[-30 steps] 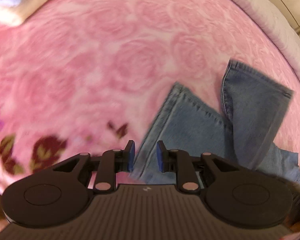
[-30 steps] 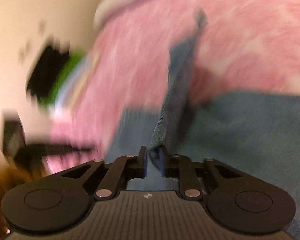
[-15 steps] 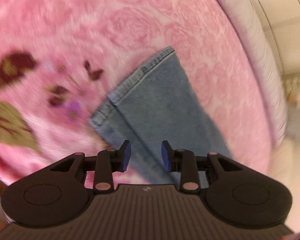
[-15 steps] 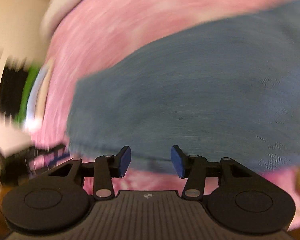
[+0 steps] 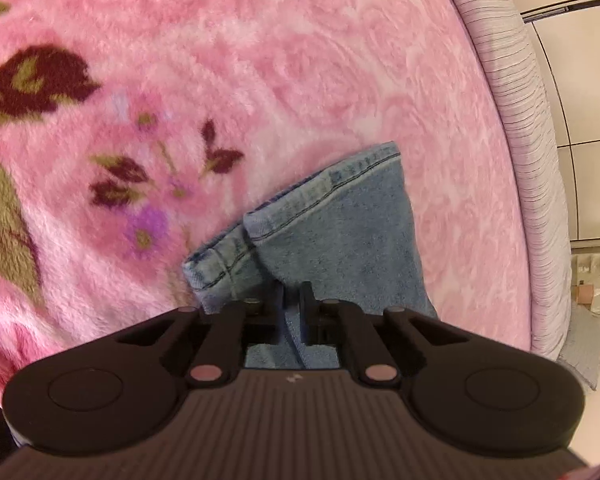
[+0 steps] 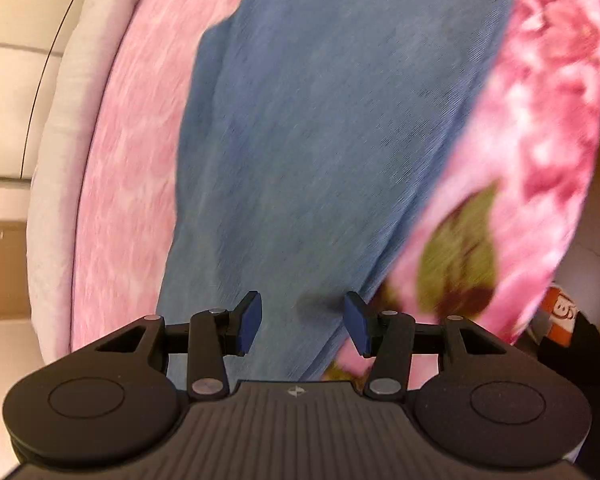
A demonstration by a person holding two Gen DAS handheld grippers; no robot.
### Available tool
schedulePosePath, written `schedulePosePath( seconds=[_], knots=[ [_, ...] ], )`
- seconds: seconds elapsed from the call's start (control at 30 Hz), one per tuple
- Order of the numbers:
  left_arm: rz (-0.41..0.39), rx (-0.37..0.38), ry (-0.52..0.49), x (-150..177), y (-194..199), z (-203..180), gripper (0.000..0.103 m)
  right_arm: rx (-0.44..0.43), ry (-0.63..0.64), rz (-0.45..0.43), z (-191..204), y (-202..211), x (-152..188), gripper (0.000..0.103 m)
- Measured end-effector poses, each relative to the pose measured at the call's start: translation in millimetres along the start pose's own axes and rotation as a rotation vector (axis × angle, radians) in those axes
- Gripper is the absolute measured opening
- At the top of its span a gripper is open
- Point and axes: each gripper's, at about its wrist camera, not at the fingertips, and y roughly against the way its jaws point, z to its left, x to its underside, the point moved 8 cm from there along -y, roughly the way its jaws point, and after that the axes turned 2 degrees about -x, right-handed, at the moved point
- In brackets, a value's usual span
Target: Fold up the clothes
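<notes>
Light blue jeans (image 5: 340, 224) lie on a pink floral blanket (image 5: 259, 60). In the left wrist view the two hemmed leg ends lie stacked, one hem slightly offset. My left gripper (image 5: 291, 304) is shut on the denim near the leg ends. In the right wrist view the jeans (image 6: 332, 128) stretch away up the frame, blurred. My right gripper (image 6: 302, 322) is open just above the near edge of the denim, holding nothing.
The blanket covers a bed with a pale ribbed edge (image 5: 516, 128); beyond it are a tiled floor and cream cabinets (image 5: 580, 80). In the right wrist view the bed edge (image 6: 59, 160) runs along the left, and an orange and white object (image 6: 562, 316) sits low right.
My left gripper has swung to the leg ends and shut on the denim. My right gripper let go of the fold it pinched, opened wide, and moved over the flat jeans.
</notes>
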Motion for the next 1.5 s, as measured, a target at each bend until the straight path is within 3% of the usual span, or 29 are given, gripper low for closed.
schedulePosePath(
  seconds=[0.13,0.2,0.27,0.33,0.5,0.6,0.73,1.03,1.1,1.17,1.27,1.37,1.43,1.5],
  knots=[
    [-0.011,0.008,0.035,0,-2,2,0.005,-0.003,-0.027,-0.018,-10,-4,-11,0.048],
    [-0.029,0.011,0.016,1,-1,-1,0.0,-0.008,-0.04,-0.012,-15,-7,-12,0.045],
    [-0.059,0.032,-0.019,2,9,-7,0.0,-0.003,-0.036,-0.008,-14,-6,-13,0.039],
    [-0.096,0.073,-0.098,5,30,-18,0.0,-0.004,-0.023,-0.009,-16,0,-19,0.026],
    [-0.114,0.009,-0.281,20,49,-12,0.0,0.007,0.015,0.01,-20,10,-32,0.024],
    [-0.097,-0.073,-0.347,24,22,5,0.001,0.019,0.025,0.022,-26,13,-34,0.028],
    [-0.123,-0.104,-0.412,26,18,-2,0.001,0.026,0.048,0.015,-35,24,-41,0.034],
    [-0.14,-0.135,-0.382,28,16,-2,0.002,-0.016,-0.003,-0.054,-52,32,-81,0.033],
    [-0.139,-0.138,-0.375,28,15,-2,0.002,-0.007,-0.011,-0.035,-55,25,-84,0.029],
    [-0.136,-0.149,-0.376,27,16,-4,0.002,-0.016,0.018,-0.049,-54,30,-84,0.006],
    [-0.149,-0.167,-0.431,29,20,-12,0.001,-0.026,0.085,-0.077,-47,40,-82,0.003],
    [-0.154,-0.207,-0.537,37,16,-12,0.005,0.027,0.159,-0.085,-51,44,-78,0.0],
    [-0.173,-0.231,-0.544,39,14,-14,0.005,0.107,0.158,-0.045,-69,32,-76,0.0],
    [-0.207,-0.274,-0.587,43,22,-21,0.006,0.127,0.158,-0.033,-74,33,-79,0.0]
  ],
)
